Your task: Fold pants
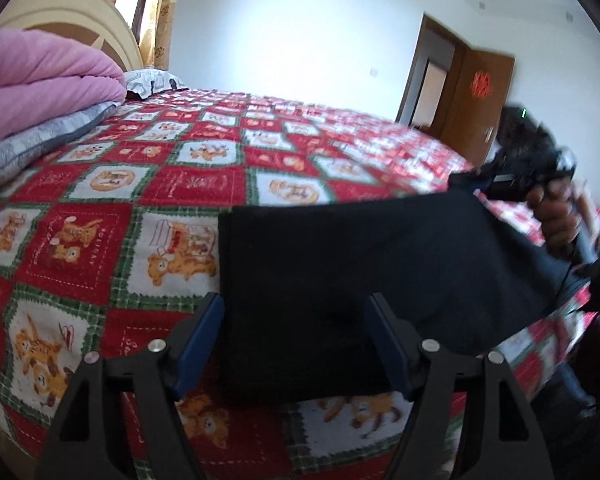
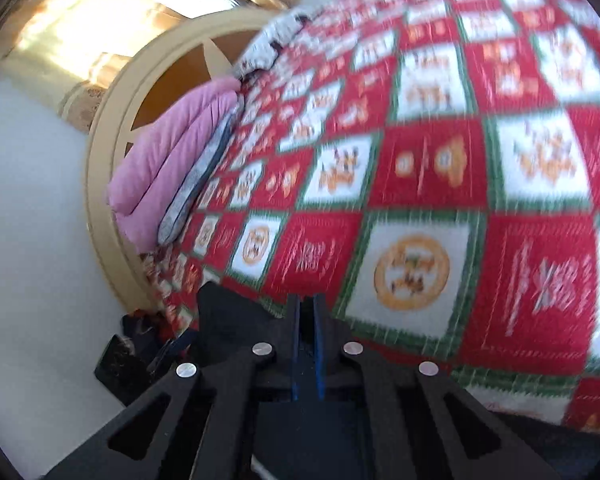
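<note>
The black pants (image 1: 360,264) hang stretched over the bed in the left wrist view, from between my left gripper's fingers across to the right gripper. My left gripper (image 1: 296,308) stands open, blue pads wide apart, with the cloth lying between them, not clamped. My right gripper (image 1: 476,180) shows there at the right edge, held by a hand, pinching the far top edge of the pants. In the right wrist view my right gripper (image 2: 308,300) is shut on a fold of the black pants (image 2: 228,316), which bulges to the left of the fingers.
The bed carries a red, white and green checked bedspread (image 1: 172,184). A folded pink quilt (image 1: 40,80) on a grey blanket (image 1: 32,144) lies by the headboard (image 2: 112,128). A brown door (image 1: 476,96) stands at the back right. Dark items (image 2: 128,356) lie on the floor.
</note>
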